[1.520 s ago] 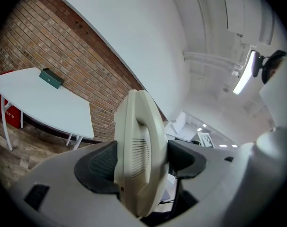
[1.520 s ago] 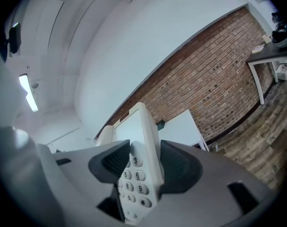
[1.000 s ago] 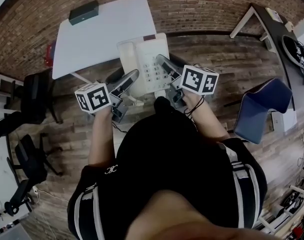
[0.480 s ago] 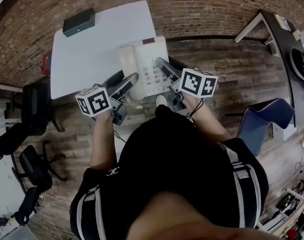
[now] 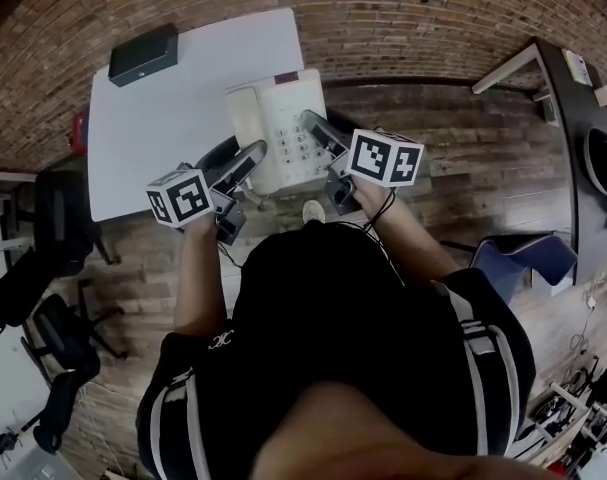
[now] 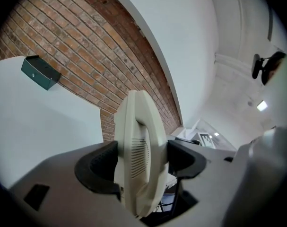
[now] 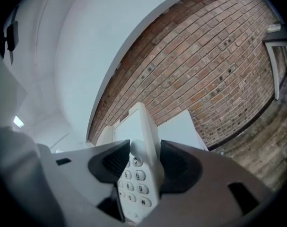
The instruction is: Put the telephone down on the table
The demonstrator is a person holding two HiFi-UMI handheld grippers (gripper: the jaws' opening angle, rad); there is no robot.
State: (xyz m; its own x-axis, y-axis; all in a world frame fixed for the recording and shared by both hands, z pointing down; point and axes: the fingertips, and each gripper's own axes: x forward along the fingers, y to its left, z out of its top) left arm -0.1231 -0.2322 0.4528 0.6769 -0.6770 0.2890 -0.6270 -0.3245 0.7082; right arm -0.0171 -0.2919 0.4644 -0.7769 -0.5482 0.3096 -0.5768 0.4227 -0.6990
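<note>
clamping telephone (image 5: 283, 128) between left tongs (image 5: 245, 160), right tongs (image 5: 319, 130), forearms (image 5: 199, 278) forward

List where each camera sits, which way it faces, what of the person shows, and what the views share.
Head view: on the person's head, facing steeply down at the table and telephone; shows torso, both forearms, left tool, right tool.
Left gripper view: on the left tool, facing along its jaws, shut on the telephone's edge; beyond, table and black box.
Right gripper view: on the right tool, jaws shut on the telephone's keypad side; brick wall beyond.
Shared: all three show the telephone and table.
</note>
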